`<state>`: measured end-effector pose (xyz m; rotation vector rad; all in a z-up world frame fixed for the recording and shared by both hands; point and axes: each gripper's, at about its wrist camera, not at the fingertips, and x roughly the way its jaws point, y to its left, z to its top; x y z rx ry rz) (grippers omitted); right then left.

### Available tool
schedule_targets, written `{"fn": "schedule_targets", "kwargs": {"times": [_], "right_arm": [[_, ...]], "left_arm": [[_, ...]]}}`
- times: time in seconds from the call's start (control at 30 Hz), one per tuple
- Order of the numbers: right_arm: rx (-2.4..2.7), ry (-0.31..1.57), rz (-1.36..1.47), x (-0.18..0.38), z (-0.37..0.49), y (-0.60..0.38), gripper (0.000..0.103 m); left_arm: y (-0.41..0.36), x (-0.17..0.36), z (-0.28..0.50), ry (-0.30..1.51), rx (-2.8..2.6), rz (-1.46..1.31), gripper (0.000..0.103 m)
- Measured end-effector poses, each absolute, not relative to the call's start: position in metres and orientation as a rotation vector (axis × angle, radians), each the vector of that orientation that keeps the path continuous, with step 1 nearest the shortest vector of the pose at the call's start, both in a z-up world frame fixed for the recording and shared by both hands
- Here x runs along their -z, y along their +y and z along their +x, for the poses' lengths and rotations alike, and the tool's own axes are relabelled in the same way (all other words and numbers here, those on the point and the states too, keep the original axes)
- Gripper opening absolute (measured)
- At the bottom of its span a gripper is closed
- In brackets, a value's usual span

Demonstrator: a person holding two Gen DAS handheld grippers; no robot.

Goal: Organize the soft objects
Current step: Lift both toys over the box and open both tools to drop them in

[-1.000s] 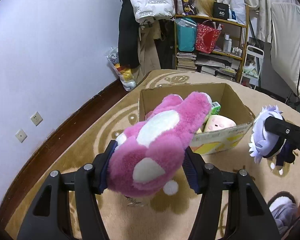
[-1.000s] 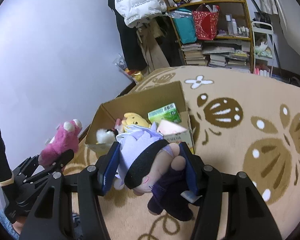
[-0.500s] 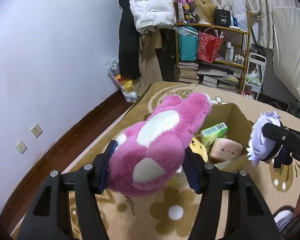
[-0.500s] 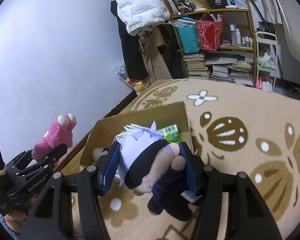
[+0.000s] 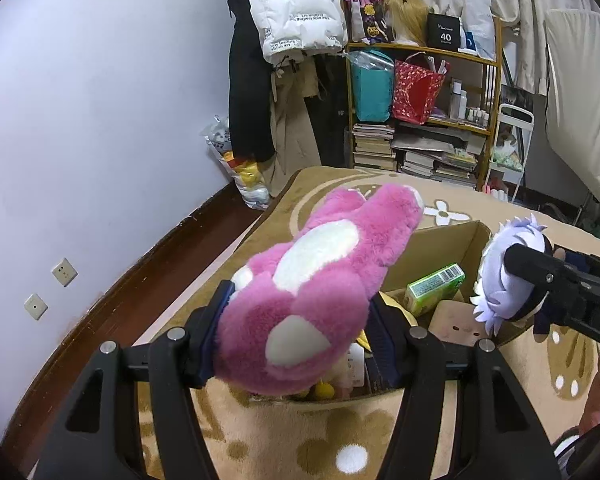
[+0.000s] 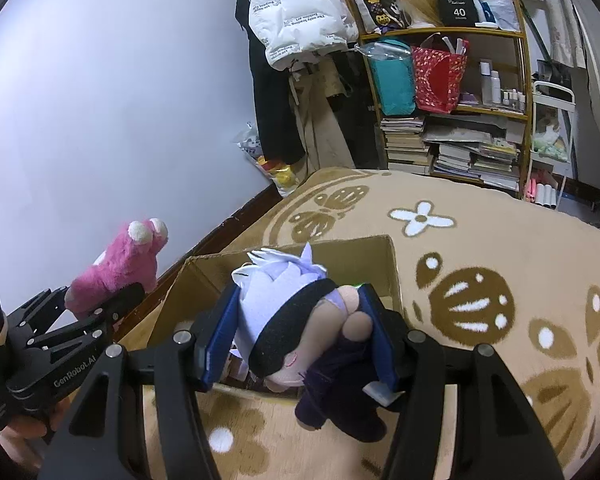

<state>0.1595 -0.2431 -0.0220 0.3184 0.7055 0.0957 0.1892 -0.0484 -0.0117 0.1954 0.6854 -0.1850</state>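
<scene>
The left tongs (image 5: 296, 340) clamp a pink plush bear (image 5: 312, 280), held above the near edge of the open cardboard box (image 5: 436, 256). To their right, the right tongs (image 6: 296, 336) grip a white-haired doll (image 6: 300, 320) over the same box.

I carried the pink plush (image 5: 300, 292) forward until it hung over the cardboard box (image 5: 432, 248). The box slid toward lower frame. My white-haired doll (image 6: 300, 320) came over its near edge.

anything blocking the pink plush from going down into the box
Nothing visible covers the cardboard box. The pink plush hangs above its open top, though a green carton and other toys already lie inside.
</scene>
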Motion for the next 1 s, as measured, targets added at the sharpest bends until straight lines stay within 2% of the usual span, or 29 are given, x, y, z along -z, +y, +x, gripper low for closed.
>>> {"fn": "schedule_targets", "kwargs": {"times": [0.83, 1.0], "right_arm": [[-0.138, 0.738, 0.375, 0.066, 0.194, -0.246, 0.066], [-0.138, 0.750, 0.394, 0.073, 0.196, -0.249, 0.069]], "left_arm": [[-0.071, 0.056, 0.219, 0.787, 0.245, 0.222, 0.062], [-0.073, 0.062, 0.220, 0.802, 0.251, 0.238, 0.066]]}}
